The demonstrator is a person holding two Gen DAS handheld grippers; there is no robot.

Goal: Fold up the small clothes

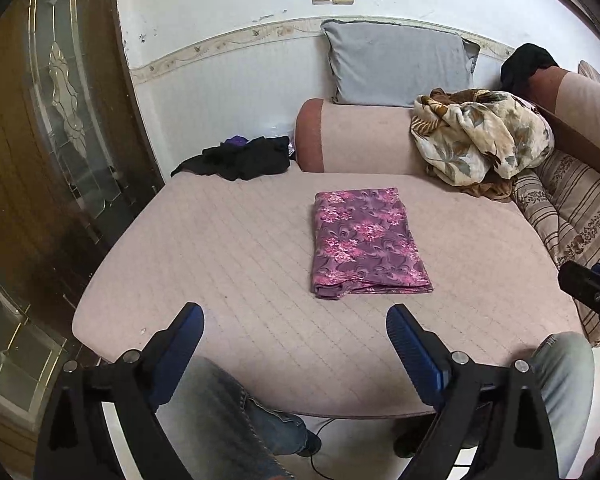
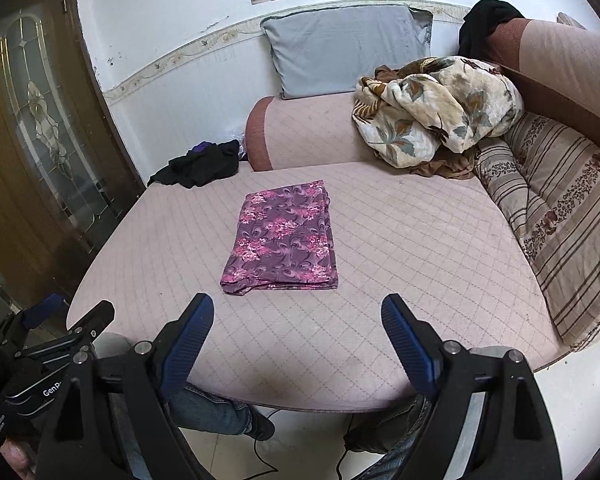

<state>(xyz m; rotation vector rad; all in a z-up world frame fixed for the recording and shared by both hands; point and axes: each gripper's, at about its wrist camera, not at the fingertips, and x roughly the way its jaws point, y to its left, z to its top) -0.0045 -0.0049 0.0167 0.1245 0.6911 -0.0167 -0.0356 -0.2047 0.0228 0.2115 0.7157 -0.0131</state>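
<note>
A purple cloth with pink flowers (image 1: 366,242) lies folded into a flat rectangle in the middle of the pink quilted sofa seat (image 1: 228,248); it also shows in the right wrist view (image 2: 284,238). My left gripper (image 1: 296,326) is open and empty, held above the seat's front edge, short of the cloth. My right gripper (image 2: 298,314) is open and empty, also near the front edge, just in front of the cloth. The right gripper's body (image 1: 592,292) shows at the right edge of the left wrist view.
A pile of dark clothes (image 1: 240,158) lies at the seat's back left corner. A floral blanket (image 1: 480,136) is bunched on the pink bolster (image 1: 360,136) at back right, under a grey pillow (image 1: 400,66). A striped cushion (image 2: 560,208) is on the right. A wooden door (image 1: 40,140) stands left.
</note>
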